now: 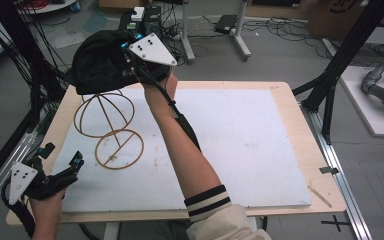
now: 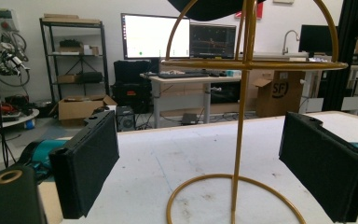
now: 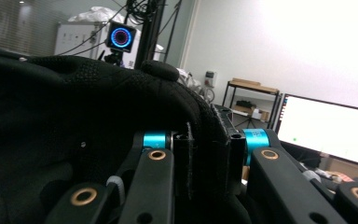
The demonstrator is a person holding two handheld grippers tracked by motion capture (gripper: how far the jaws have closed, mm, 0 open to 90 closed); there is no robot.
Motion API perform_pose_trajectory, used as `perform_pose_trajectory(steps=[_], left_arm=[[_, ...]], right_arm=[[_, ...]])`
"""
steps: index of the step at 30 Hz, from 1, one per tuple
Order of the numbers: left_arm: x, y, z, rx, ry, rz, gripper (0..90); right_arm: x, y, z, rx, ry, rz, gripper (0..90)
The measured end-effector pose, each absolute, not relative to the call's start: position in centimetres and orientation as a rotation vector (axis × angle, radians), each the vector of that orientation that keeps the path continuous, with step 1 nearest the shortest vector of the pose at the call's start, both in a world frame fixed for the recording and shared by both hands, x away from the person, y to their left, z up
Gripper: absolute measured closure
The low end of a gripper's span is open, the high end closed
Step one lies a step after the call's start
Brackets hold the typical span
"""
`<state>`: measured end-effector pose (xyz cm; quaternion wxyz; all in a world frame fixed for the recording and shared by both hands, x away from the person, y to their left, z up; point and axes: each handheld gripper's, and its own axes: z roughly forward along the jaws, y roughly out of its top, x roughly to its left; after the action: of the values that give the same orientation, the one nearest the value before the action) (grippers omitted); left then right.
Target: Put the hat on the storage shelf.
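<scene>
A person's right arm reaches up the middle of a white-topped table (image 1: 240, 145), its right gripper (image 1: 135, 56) raised toward eleven o'clock in the high view, jaws pressed together on the edge of a black cap (image 1: 100, 62). In the right gripper view the same dark knitted fabric of the cap (image 3: 74, 116) bunches over the jaws, with a fold pinched between them at the right gripper (image 3: 209, 154). The cap hangs at the top of a gold wire stand (image 1: 111, 127), whose domed hoops sit just beneath the fabric and whose ring base rests on the board at about nine o'clock from the table's centre. The left gripper (image 1: 60, 160) rests at the table's near left corner, around seven o'clock, held in the person's left hand (image 1: 47, 210), its jaws spread wide and holding nothing. In the left gripper view the left gripper (image 2: 198, 161) frames the gold wire stand (image 2: 238, 140) between its two open black pads, the upright rod just right of centre, and the underside of the cap (image 2: 209, 8) at twelve o'clock. A striped cuff (image 1: 207, 202) bands the right sleeve near the lower edge.
</scene>
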<state>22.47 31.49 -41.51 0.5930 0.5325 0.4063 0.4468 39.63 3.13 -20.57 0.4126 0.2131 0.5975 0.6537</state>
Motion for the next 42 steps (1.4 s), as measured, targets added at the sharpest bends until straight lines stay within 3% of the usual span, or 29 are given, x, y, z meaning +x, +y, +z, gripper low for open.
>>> perform_pose_trajectory(steps=[42], left_arm=[[22.5, 31.7, -41.5, 1.233, 0.946, 1.042, 12.2]], right_arm=[[38.2, 7.5, -26.4, 0.437, 1.689, 1.571, 77.3]])
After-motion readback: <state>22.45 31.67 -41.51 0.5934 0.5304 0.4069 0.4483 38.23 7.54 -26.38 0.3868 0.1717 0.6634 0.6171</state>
